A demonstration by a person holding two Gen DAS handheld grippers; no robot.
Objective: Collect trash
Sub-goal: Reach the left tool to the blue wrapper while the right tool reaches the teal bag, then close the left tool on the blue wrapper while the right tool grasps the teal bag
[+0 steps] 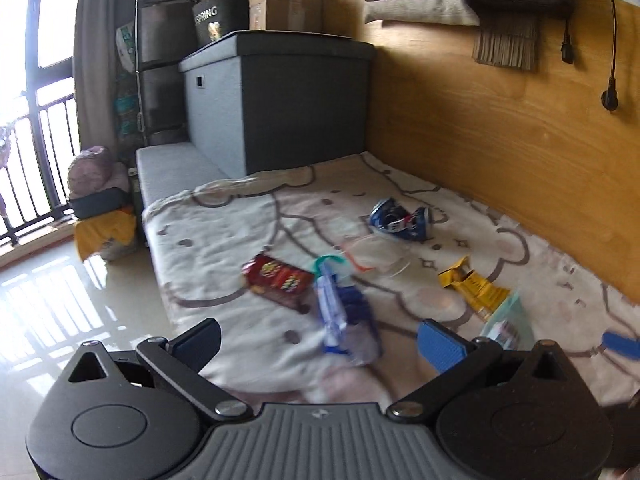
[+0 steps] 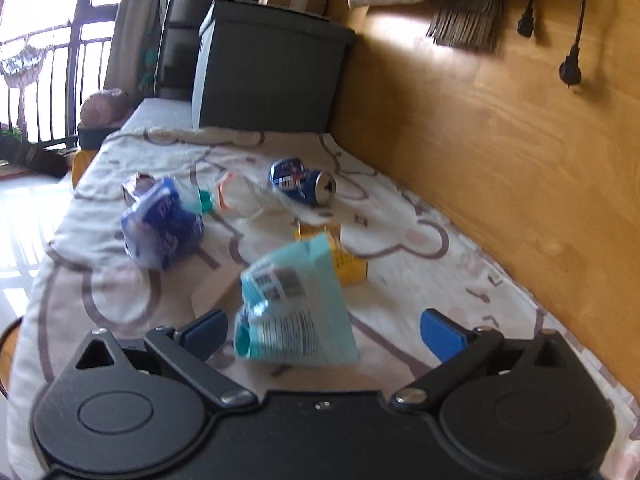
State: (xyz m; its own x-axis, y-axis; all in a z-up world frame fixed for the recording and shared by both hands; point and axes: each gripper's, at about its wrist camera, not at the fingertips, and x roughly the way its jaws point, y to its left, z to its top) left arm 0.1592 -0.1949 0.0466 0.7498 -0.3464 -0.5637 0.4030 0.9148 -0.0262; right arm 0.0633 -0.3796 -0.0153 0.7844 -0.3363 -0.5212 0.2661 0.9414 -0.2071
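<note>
Both grippers are hanging over a patterned blanket (image 1: 224,236) strewn with trash, and the crushed blue can (image 1: 400,220) is serving here as the landmark. The left gripper (image 1: 320,342) is standing with its jaws spread wide and nothing between them; a crumpled blue-and-clear plastic bottle (image 1: 346,320) is lying just ahead of the gap, nearer the camera than the can. A red snack wrapper (image 1: 278,280) is sitting to the left of the bottle, a flattened clear plastic piece (image 1: 376,258) is lying just in front of the can, and a yellow wrapper (image 1: 474,286) is resting to the can's near right. In the right wrist view, the right gripper (image 2: 324,334) is likewise gaping, empty; a teal packet (image 2: 292,300) is lying between its blue fingers (image 2: 442,334), closer to the left one, touching neither as far as the blur allows. The can (image 2: 302,181) is lying well beyond the packet, toward the wooden wall (image 2: 500,140).
</note>
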